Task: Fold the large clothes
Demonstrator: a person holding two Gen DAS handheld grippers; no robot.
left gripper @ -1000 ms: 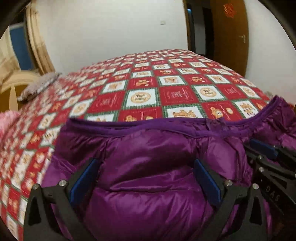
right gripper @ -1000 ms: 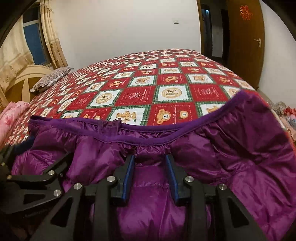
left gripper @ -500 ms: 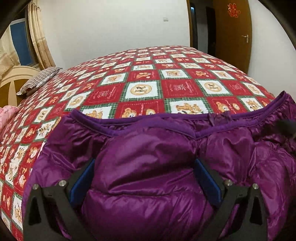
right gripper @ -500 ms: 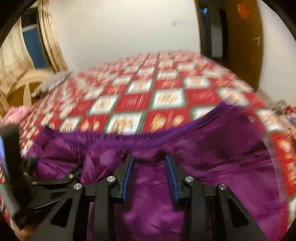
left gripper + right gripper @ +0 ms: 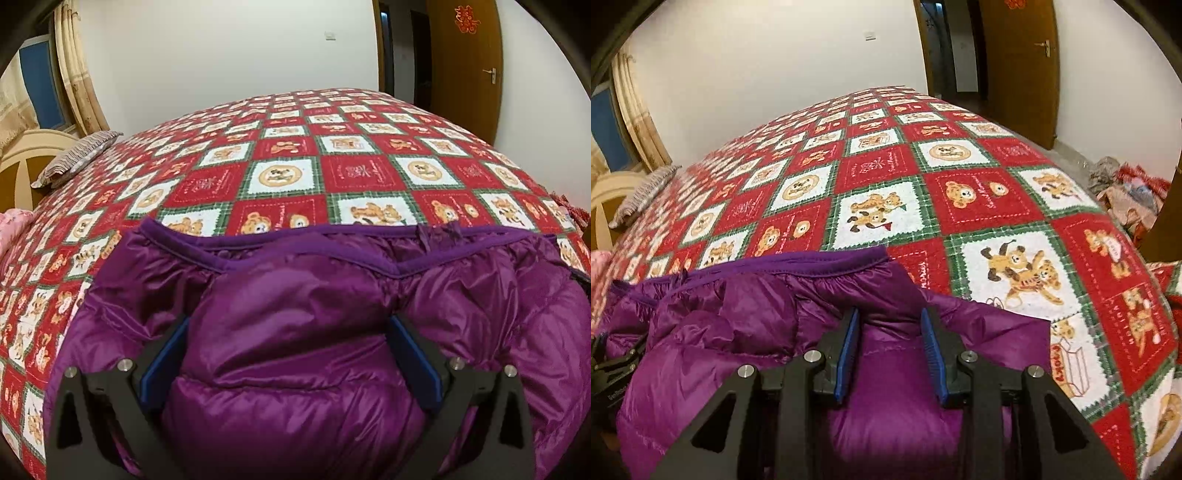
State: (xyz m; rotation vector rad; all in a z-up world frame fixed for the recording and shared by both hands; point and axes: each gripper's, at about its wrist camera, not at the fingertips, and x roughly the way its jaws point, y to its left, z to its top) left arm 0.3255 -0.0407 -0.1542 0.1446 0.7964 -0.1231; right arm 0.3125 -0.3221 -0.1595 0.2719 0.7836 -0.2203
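Observation:
A shiny purple down jacket (image 5: pixel 295 280) lies at the near edge of a bed with a red, white and green bear-patterned cover (image 5: pixel 280 177). My left gripper (image 5: pixel 288 325) stands wide, its blue pads pressed on a thick puffy fold of the jacket. In the right wrist view the jacket (image 5: pixel 738 321) fills the lower left and its right corner ends just past my right gripper (image 5: pixel 890 314). That gripper's jaws stand narrow and pinch a ridge of the fabric. The left gripper (image 5: pixel 613 365) shows at that view's far left edge.
The bed cover (image 5: pixel 997 206) stretches far ahead and to the right. A striped pillow (image 5: pixel 77 155) lies at the far left by a cream headboard (image 5: pixel 26 158). A pink cloth (image 5: pixel 14 225) sits at the left edge. A brown door (image 5: pixel 1019 66) and a floor heap of clothes (image 5: pixel 1126 192) are to the right.
My right gripper has moved right, away from the left one, with the fabric still pinched, and has rolled a little. It has left the left wrist view. The left gripper has kept still.

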